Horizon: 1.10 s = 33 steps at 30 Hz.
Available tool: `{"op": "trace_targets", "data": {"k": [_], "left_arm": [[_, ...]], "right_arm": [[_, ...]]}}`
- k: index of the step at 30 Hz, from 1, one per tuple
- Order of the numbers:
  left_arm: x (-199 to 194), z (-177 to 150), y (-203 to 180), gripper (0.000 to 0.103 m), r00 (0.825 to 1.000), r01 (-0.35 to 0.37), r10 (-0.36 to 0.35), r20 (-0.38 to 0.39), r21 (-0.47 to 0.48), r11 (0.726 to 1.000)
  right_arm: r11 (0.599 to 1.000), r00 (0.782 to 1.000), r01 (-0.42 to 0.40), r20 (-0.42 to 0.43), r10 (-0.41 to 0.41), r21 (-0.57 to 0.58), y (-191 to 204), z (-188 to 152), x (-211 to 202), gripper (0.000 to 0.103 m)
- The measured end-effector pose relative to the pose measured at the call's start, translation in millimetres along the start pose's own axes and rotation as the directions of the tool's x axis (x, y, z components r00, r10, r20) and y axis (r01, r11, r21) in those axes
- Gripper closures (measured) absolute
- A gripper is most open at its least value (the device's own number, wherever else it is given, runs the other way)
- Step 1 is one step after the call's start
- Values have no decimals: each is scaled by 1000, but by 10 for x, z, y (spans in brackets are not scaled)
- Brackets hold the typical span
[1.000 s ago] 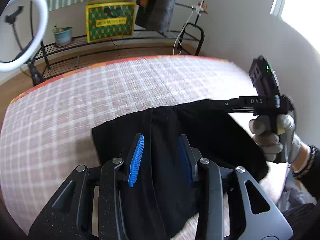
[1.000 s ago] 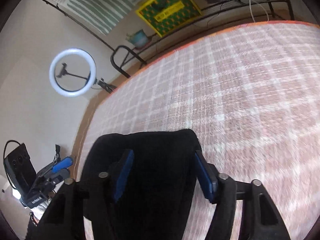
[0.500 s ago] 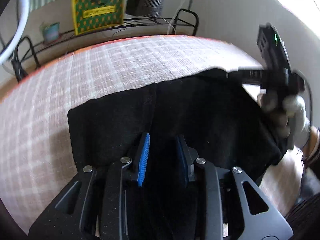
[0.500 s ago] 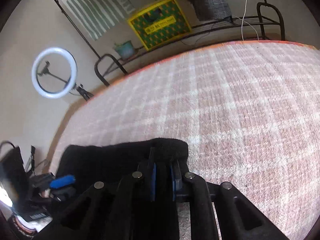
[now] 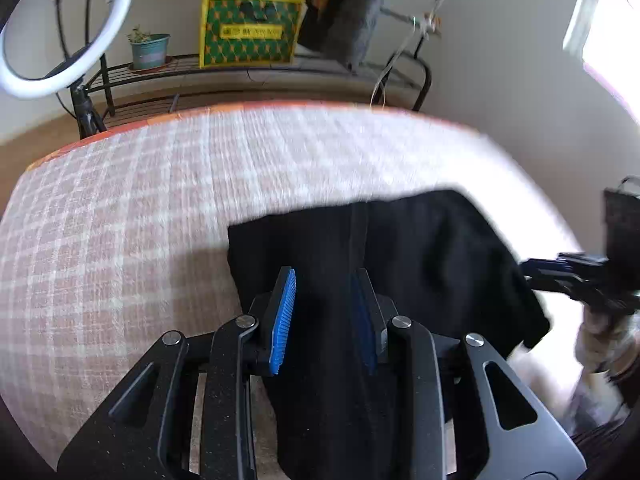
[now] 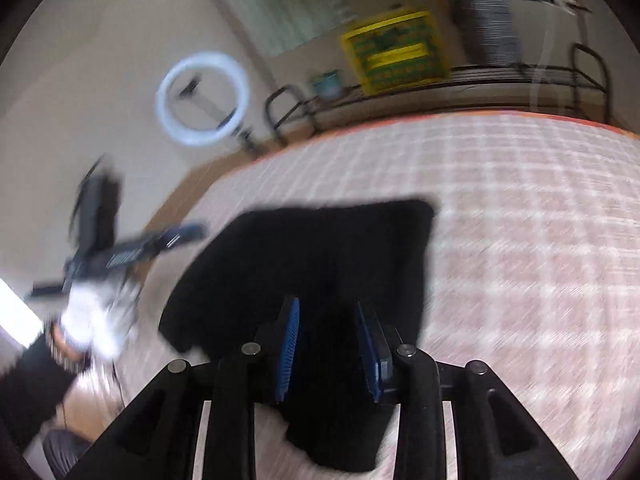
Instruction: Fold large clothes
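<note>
A black garment (image 5: 420, 248) lies bunched on the plaid bed cover (image 5: 160, 200), and a shadow at its left edge suggests that side is raised. My left gripper (image 5: 324, 276) is shut on a thick fold of it, and the cloth runs on under the jaws. The right wrist view is blurred. There my right gripper (image 6: 326, 304) has the garment (image 6: 320, 248) between its blue pads, and its jaws are opening. The right gripper (image 5: 528, 266) reaches the cloth's right edge, held by a gloved hand (image 5: 600, 332). The left gripper (image 6: 196, 232) shows at the cloth's left edge.
Beyond the bed (image 6: 520, 200) stands a metal rack (image 5: 280, 68) with a yellow-green box (image 5: 248, 32) and a potted plant (image 5: 148, 50). Clothes (image 5: 348, 8) hang above it. A ring light (image 5: 60, 28) stands at the far left. A bright window (image 5: 608, 20) is at the right.
The right jaws closed narrowly on the garment's corner, then widened again as that hand swung right and rolled. The left jaws narrowed a little. The garment now looks narrower and more bunched.
</note>
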State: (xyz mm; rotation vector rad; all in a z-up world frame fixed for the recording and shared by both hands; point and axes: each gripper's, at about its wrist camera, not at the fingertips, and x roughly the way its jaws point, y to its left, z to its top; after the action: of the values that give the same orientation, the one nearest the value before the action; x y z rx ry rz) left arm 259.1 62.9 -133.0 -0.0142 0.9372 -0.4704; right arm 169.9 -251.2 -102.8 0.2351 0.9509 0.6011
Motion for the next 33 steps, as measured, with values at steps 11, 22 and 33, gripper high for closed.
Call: {"op": "trace_targets", "data": {"k": [11, 22, 33], "left_arm": [[-111, -182, 187, 73, 1000, 0, 0, -6, -68, 998], [-40, -603, 856, 40, 944, 281, -330, 16, -563, 777], [212, -642, 910, 40, 892, 387, -447, 71, -632, 671]], "right_arm": [[997, 998, 1, -64, -6, -75, 36, -218, -402, 59], [960, 994, -105, 2, 108, 260, -824, -54, -106, 27], [890, 968, -230, 2, 250, 392, -1064, 24, 416, 39]]}}
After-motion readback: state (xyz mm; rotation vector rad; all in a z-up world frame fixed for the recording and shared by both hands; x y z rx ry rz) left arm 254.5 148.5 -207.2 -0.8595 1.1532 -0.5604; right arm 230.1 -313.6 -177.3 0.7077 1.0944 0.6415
